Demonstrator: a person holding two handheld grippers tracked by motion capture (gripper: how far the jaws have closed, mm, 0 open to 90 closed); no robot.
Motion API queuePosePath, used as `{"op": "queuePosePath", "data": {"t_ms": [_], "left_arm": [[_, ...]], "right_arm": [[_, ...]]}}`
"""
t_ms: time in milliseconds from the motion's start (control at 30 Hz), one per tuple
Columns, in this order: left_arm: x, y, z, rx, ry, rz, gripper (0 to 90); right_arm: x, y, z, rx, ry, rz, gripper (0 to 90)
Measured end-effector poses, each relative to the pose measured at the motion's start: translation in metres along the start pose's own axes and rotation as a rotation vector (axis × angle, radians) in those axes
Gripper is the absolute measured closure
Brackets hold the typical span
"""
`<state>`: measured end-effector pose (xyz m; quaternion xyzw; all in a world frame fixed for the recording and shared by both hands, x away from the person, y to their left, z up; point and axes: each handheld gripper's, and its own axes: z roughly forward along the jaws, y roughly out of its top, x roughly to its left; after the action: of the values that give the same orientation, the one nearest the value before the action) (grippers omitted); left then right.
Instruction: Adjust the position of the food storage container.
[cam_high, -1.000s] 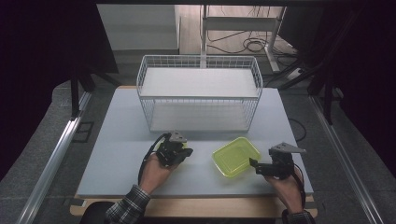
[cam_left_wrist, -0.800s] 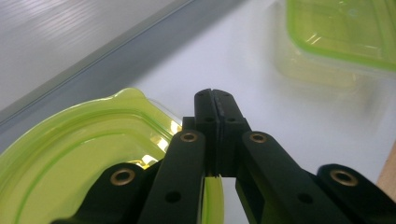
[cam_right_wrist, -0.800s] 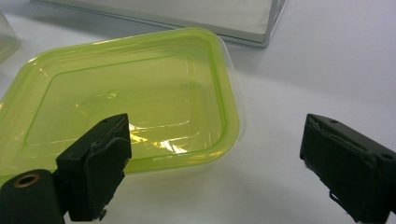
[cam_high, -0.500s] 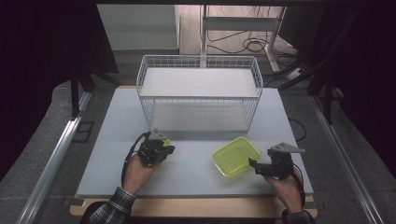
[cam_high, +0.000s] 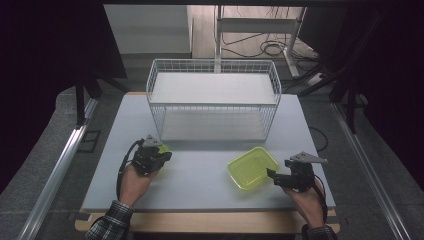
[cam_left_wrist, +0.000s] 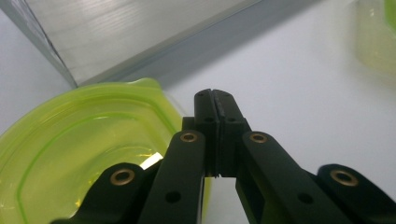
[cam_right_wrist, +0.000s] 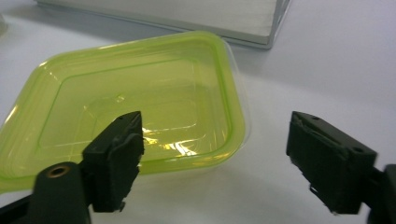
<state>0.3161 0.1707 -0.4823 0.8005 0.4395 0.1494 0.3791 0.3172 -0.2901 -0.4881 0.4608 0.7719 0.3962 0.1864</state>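
The left hand-held gripper, jaws pinched shut on the rim of a green lid, holds it near the wire basket. The right hand-held gripper has just been closing, nothing yet between its jaws, facing the green container on the worktop. Lid and container remain apart. The left gripper view reveals the pinch; the high view hides it.

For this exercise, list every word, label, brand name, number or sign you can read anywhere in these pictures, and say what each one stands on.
None: no readable text shows in any view.
The green container is plain translucent plastic with no print or label.
The green lid beside the left tongs bears only moulded ridges.
The wire basket, the table and the right tongs carry no marking.
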Motion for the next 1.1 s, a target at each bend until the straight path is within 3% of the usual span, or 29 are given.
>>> {"op": "queuePosePath", "data": {"t_ms": [67,167,333,500,600,733,800,1100], "left_arm": [[-0.008,0.000,-0.001,-0.013,-0.012,0.018,88.9],[-0.021,-0.003,0.000,-0.028,-0.046,0.042,88.7],[-0.040,-0.008,0.008,-0.035,-0.105,0.063,89.3],[-0.054,-0.012,0.018,-0.025,-0.138,0.081,89.5],[-0.061,-0.016,0.023,-0.016,-0.166,0.088,89.5],[-0.069,-0.019,0.029,0.001,-0.183,0.103,89.4],[-0.071,-0.019,0.031,0.007,-0.186,0.109,89.4],[-0.068,-0.024,0.031,0.024,-0.180,0.108,89.2]], "right_arm": [[-0.002,0.002,-0.003,-0.004,0.005,0.009,27.9],[-0.006,0.007,-0.006,-0.001,0.006,0.006,44.1],[-0.015,0.015,-0.008,0.027,0.009,-0.031,69.1],[-0.022,0.021,0.001,0.067,-0.009,-0.077,85.4],[-0.030,0.021,0.008,0.100,-0.027,-0.081,88.6],[-0.033,0.017,0.013,0.127,0.029,-0.062,88.9],[-0.028,0.016,0.013,0.134,0.030,-0.072,89.0],[0.003,0.012,0.016,0.164,0.130,-0.124,88.8]]}}
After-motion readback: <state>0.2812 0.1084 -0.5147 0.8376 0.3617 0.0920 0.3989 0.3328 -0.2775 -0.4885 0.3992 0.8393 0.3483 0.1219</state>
